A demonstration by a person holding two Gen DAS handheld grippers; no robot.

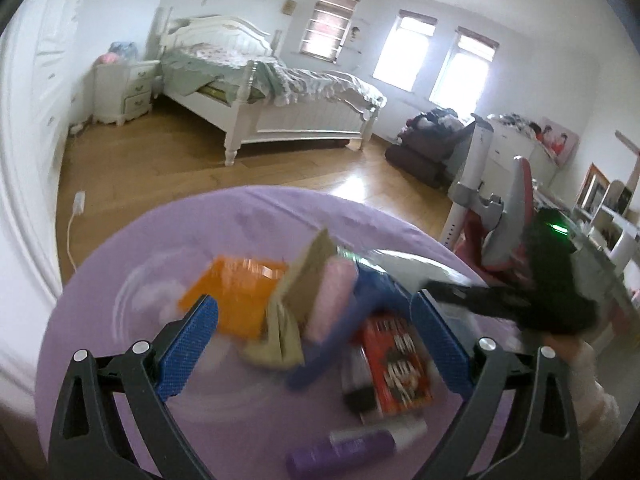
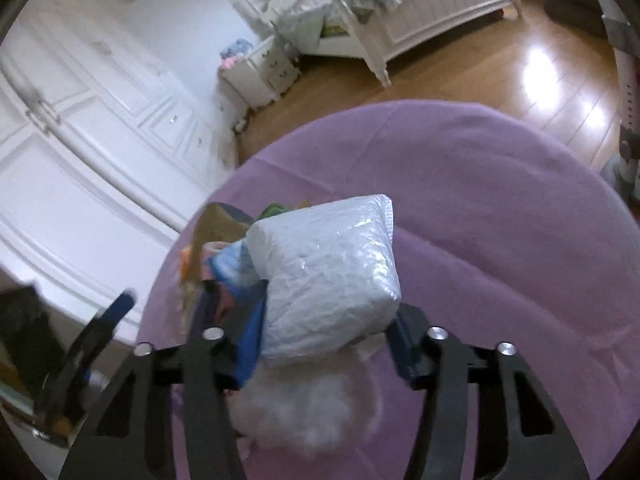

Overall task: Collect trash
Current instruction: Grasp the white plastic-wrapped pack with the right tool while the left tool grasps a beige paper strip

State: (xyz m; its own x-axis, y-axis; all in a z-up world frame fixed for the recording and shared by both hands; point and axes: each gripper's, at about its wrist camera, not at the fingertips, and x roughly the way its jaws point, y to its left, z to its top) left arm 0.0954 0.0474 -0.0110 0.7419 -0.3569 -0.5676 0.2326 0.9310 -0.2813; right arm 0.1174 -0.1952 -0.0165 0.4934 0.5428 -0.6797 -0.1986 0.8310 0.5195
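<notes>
1. Trash lies heaped on the purple tablecloth point(image 1: 100, 280) of a round table: an orange packet point(image 1: 236, 296), a tan paper wrapper point(image 1: 304, 280), a pink roll point(image 1: 332, 300), a blue strip point(image 1: 340, 332), a red printed box point(image 1: 396, 364) and a purple tube point(image 1: 344, 452).
2. Left gripper point(image 1: 316, 344) hovers over the heap with its blue-padded jaws spread wide, gripping nothing.
3. Right gripper point(image 2: 324, 344) pinches a crinkled white plastic pack point(image 2: 328, 276) between its pads, above the tablecloth point(image 2: 500, 200).
4. White fluffy material point(image 2: 308, 408) sits blurred just under the pack.
5. Behind stand a white bed point(image 1: 280, 96) and a nightstand point(image 1: 120, 92).
</notes>
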